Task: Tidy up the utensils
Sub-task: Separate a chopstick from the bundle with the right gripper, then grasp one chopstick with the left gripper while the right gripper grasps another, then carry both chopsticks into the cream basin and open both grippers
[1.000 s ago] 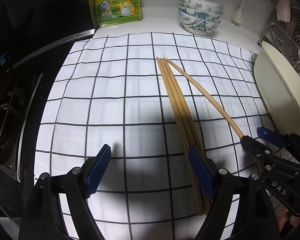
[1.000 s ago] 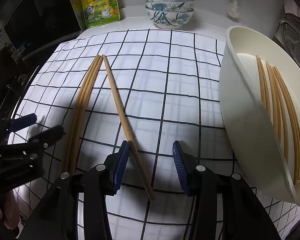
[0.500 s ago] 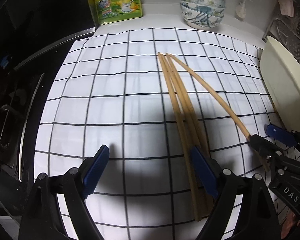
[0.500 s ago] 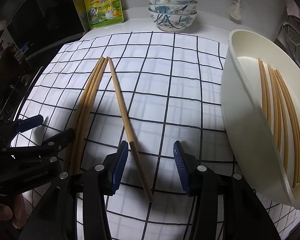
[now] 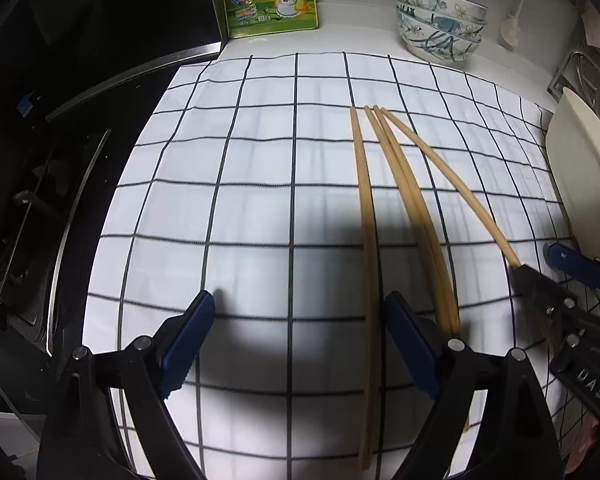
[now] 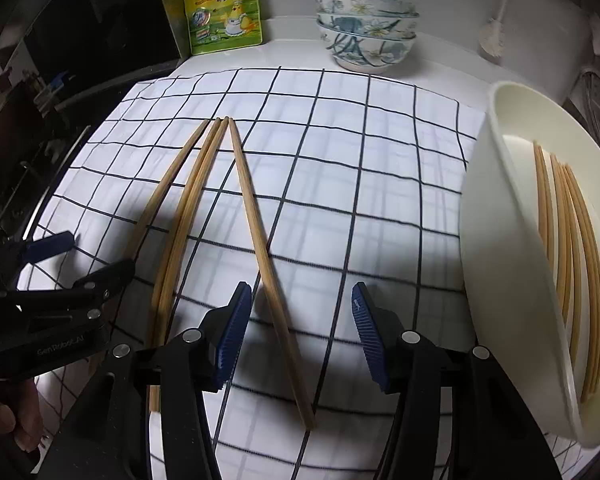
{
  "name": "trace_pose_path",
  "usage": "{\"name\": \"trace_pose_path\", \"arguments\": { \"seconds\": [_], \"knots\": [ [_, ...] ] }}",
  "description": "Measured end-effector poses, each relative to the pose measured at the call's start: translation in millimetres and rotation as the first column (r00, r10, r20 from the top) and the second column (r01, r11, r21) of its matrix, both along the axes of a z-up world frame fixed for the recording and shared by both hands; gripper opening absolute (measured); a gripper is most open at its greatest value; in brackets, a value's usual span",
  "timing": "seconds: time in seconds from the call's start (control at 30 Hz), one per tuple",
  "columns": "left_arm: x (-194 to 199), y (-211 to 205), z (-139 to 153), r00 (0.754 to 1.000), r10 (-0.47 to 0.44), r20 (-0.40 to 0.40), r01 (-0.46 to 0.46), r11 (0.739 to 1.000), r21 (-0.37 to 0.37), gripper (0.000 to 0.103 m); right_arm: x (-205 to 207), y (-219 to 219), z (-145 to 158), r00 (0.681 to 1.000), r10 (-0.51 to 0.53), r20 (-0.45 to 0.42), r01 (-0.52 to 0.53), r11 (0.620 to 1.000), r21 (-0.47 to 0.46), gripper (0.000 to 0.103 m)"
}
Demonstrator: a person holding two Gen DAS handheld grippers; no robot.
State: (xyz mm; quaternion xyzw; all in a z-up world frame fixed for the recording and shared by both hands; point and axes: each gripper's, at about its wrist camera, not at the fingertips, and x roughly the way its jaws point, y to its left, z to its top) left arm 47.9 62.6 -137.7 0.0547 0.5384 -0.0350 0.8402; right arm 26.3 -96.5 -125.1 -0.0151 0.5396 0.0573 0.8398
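Cloth: checked, flat. Tub, right: holds several chopsticks. Four chopsticks on the cloth: light, stiff, slick; we would pinch near ends. Left gripper, right gripper: both released.

cloth: white with black squares
chopsticks: light brown
basin: cream
bowls: white, blue flowers
pouch: yellow-green
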Motion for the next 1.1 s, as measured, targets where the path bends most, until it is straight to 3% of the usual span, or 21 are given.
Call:
{"name": "trace_pose_path", "arguments": {
  "seconds": [0.13,0.23,0.3,0.33,0.37,0.4,0.47,0.5,0.8,1.1],
  "knots": [
    [4.9,-6.1,0.1,1.000,-0.005,0.004,0.005,1.000,-0.005,0.082,5.1,5.3,-4.9,1.000,0.023,-0.004,-0.023,1.000,-0.020,0.050],
    [6.3,-8.4,0.8,1.000,-0.009,0.002,0.009,0.999,-0.031,0.073,3.9,8.8,-7.7,0.999,0.036,0.005,-0.036,0.999,-0.033,0.050],
    [5.3,-9.9,2.9,1.000,-0.020,0.012,0.020,0.999,-0.035,0.057,2.8,10.8,-7.8,0.999,0.049,0.013,-0.049,0.998,-0.028,0.043],
    [5.3,-11.1,4.1,1.000,-0.027,0.015,0.027,0.999,-0.038,0.053,2.1,12.4,-7.4,0.998,0.056,0.017,-0.056,0.998,-0.028,0.034],
    [5.1,-12.2,5.1,0.999,-0.030,0.016,0.031,0.999,-0.039,0.043,1.6,15.6,-6.9,0.997,0.070,0.021,-0.069,0.997,-0.034,0.020],
    [5.9,-12.7,5.8,0.999,-0.034,0.016,0.035,0.998,-0.043,0.030,1.6,18.4,-6.6,0.997,0.080,0.021,-0.079,0.996,-0.038,0.013],
    [6.1,-13.8,7.2,0.999,-0.042,0.012,0.043,0.998,-0.053,0.010,2.8,24.1,-6.7,0.995,0.095,0.020,-0.094,0.994,-0.053,0.007],
    [6.6,-13.9,7.6,0.999,-0.045,0.005,0.045,0.997,-0.058,0.007,3.1,24.7,-6.4,0.995,0.097,0.019,-0.096,0.994,-0.047,0.006],
    [-5.5,-2.6,26.8,0.999,-0.034,0.011,0.035,0.996,-0.081,0.007,-6.2,16.2,14.7,0.999,0.036,0.020,-0.037,0.996,0.082,0.006],
    [-19.0,-17.5,80.6,0.994,-0.053,0.091,0.061,0.994,-0.093,0.007,-27.2,1.9,65.8,0.997,0.029,0.077,-0.043,0.981,0.190,0.006]
  ]
}}
